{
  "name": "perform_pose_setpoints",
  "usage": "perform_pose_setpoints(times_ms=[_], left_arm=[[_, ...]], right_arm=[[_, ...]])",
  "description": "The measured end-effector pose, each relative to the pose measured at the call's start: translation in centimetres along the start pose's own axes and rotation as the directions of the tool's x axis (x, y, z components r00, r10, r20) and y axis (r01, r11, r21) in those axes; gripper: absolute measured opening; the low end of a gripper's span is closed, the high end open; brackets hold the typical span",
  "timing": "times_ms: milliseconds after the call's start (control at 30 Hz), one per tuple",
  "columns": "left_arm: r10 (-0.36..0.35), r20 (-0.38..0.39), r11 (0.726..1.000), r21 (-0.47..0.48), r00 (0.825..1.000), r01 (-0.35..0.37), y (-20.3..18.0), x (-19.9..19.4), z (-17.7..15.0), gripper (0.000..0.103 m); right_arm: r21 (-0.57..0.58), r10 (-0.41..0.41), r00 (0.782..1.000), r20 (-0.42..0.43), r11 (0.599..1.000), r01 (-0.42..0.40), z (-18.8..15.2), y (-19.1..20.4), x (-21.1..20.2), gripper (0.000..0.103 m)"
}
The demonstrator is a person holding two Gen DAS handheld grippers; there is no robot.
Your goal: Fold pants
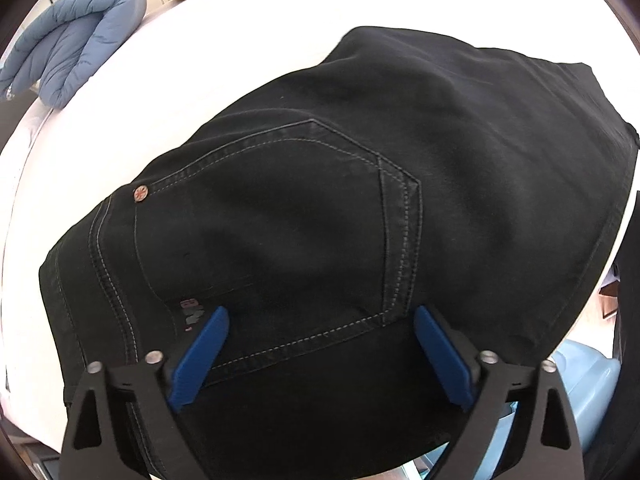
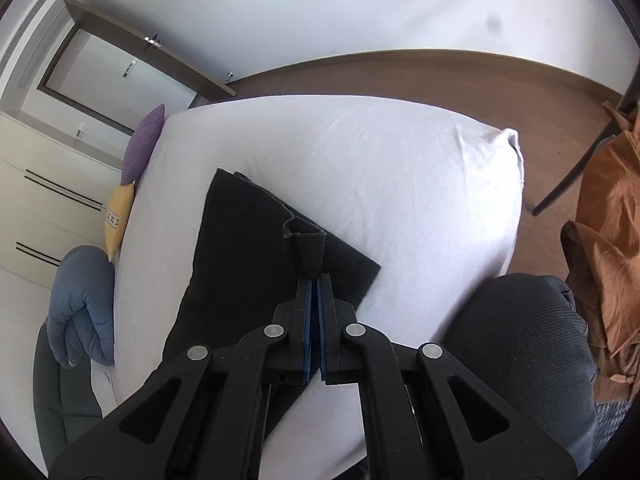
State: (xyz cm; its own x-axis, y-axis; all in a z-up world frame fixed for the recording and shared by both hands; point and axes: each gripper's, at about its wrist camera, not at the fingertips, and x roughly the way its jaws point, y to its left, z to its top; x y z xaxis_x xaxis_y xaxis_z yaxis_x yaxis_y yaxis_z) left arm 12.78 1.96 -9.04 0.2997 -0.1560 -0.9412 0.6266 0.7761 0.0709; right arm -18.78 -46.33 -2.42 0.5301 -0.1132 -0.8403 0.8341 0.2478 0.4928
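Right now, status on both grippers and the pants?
Left hand-held gripper open over black denim pants. Right hand-held gripper shut on pants hem. Nothing in the way.

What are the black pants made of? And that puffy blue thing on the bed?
The black pants look like denim or a heavy cotton twill: matte weave, pale double stitching around the back pocket, a copper-coloured rivet. The puffy blue thing looks like a quilted padded jacket, probably smooth synthetic fabric with soft filling, judging by its stitched puffy channels. Neither can be told for certain.
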Motion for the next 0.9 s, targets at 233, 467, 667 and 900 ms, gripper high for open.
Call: perform_pose_setpoints(times_ms=[233,467,667,900], left_arm=[[0.004,0.000,1.000,-0.012,1.000,-0.004,0.0,0.2,0.7,0.099],[0.008,0.004,0.999,-0.040,1.000,-0.008,0.0,0.1,0.2,0.101],[0.011,0.011,0.998,-0.068,1.000,-0.010,0.5,-0.1,-0.5,0.102],[0.022,0.005,0.997,-0.081,1.000,-0.022,0.1,0.0,0.1,0.103]], right_arm=[[0.030,0.005,1.000,-0.025,1.000,-0.004,-1.0,-1.8,2.8,0.001],[0.048,0.031,0.999,-0.045,0.998,-0.029,-1.1,-3.5,0.9,0.001],[0.086,-0.097,0.995,0.030,0.992,0.094,0.1,-5.2,-2.3,0.009],[-0.047,0.069,0.995,0.072,0.997,-0.066,1.9,-0.6,-5.7,0.009]])
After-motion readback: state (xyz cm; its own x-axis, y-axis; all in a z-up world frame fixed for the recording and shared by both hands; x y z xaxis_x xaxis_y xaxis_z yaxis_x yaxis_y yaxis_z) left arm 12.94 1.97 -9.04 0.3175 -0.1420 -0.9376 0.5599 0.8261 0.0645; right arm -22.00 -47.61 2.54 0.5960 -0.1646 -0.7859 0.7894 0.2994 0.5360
